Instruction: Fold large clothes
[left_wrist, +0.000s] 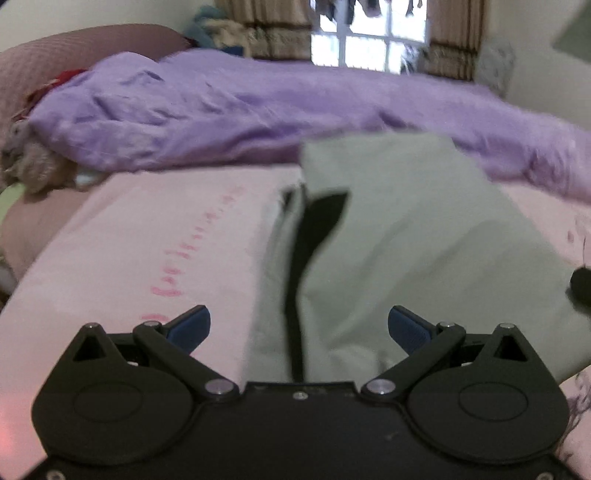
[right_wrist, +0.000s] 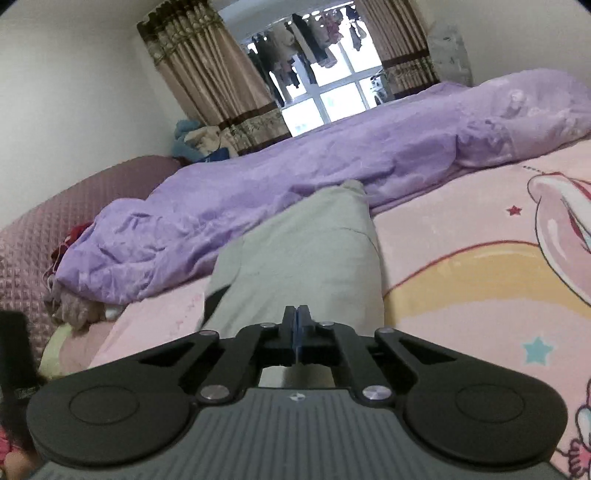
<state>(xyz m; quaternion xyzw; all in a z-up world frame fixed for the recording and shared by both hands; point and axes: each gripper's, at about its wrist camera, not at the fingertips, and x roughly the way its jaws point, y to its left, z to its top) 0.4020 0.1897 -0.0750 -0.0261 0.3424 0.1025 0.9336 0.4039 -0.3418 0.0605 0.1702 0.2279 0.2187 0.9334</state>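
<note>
A pale grey-green garment (left_wrist: 406, 251) with a dark inner strip lies on the pink bed sheet (left_wrist: 147, 240). My left gripper (left_wrist: 299, 325) is open, its blue pads spread wide just above the garment's near edge, holding nothing. In the right wrist view the same garment (right_wrist: 306, 258) stretches away from me. My right gripper (right_wrist: 297, 317) is shut, its blue pads pressed together at the garment's near edge; cloth seems pinched between them, though the grip itself is partly hidden.
A crumpled purple duvet (left_wrist: 258, 107) runs across the far side of the bed (right_wrist: 332, 162). A mauve quilted headboard (right_wrist: 40, 240) and soft toys (left_wrist: 29, 162) sit at the left. A curtained window (right_wrist: 325, 85) is behind. The cartoon-print sheet (right_wrist: 480, 277) extends right.
</note>
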